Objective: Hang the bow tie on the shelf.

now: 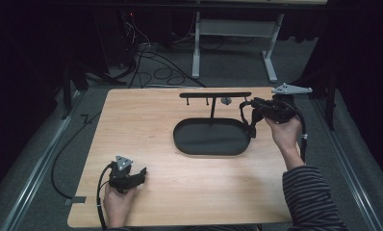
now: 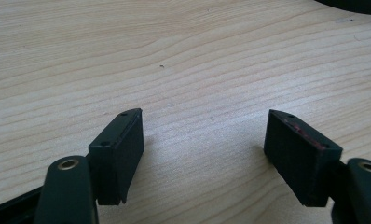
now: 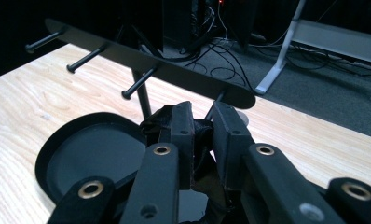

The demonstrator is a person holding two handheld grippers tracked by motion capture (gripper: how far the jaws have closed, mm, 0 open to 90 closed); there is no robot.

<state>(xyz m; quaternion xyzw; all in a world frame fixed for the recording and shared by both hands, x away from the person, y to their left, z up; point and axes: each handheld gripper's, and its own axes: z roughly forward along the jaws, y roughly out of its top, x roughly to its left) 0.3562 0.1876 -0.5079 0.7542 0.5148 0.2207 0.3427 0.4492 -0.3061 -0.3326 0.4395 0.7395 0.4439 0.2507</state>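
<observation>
A black stand with an oval tray base (image 1: 211, 139) (image 3: 81, 154) sits at the table's middle right. Its thin post carries a horizontal bar (image 1: 215, 95) (image 3: 174, 72) with several short pegs. My right gripper (image 1: 253, 103) (image 3: 202, 116) is up at the bar's right end, just in front of it, shut on a black strap-like thing (image 1: 248, 121) (image 3: 156, 122) that hangs down in a loop over the tray's right rim. What the thing is I cannot make out. My left gripper (image 1: 142, 172) (image 2: 204, 135) rests low on the bare wood at the front left, open, with nothing between its jaws.
The wooden table (image 1: 156, 120) ends close behind the stand. Beyond it lie floor cables (image 1: 156, 67) and a white desk frame (image 1: 237, 43). A small grey knob (image 1: 225, 100) shows under the bar's right part. A striped sleeve (image 1: 310, 197) comes in at the bottom right.
</observation>
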